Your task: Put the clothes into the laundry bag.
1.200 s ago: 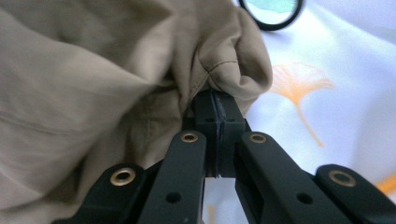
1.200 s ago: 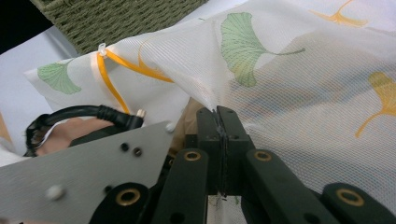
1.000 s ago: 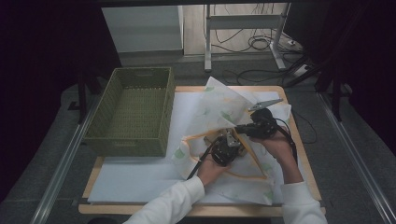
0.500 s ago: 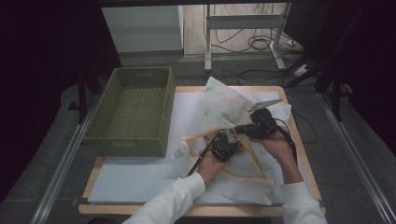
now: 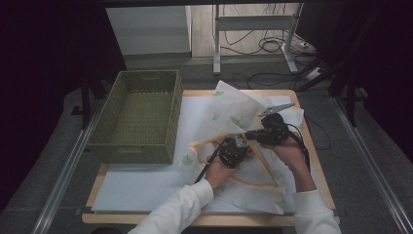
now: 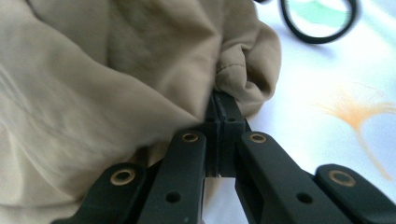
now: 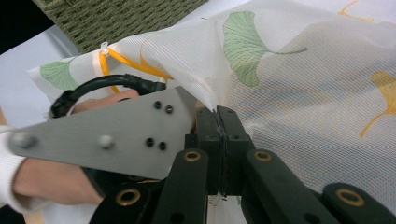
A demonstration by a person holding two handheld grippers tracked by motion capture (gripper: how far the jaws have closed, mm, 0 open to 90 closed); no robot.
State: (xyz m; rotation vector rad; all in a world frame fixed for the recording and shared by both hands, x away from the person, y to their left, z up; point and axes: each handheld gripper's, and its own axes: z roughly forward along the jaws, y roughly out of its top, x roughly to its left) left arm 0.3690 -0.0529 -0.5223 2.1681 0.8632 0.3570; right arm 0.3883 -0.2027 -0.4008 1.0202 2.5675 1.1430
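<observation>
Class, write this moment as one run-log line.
left tongs: shut on beige cloth | right tongs: shut on mesh bag | basket: empty

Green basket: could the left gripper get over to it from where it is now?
Probably yes. The green basket stands open-topped left of the left gripper, with bare table cover between. But the gripper is shut on beige cloth, which would come along.
</observation>
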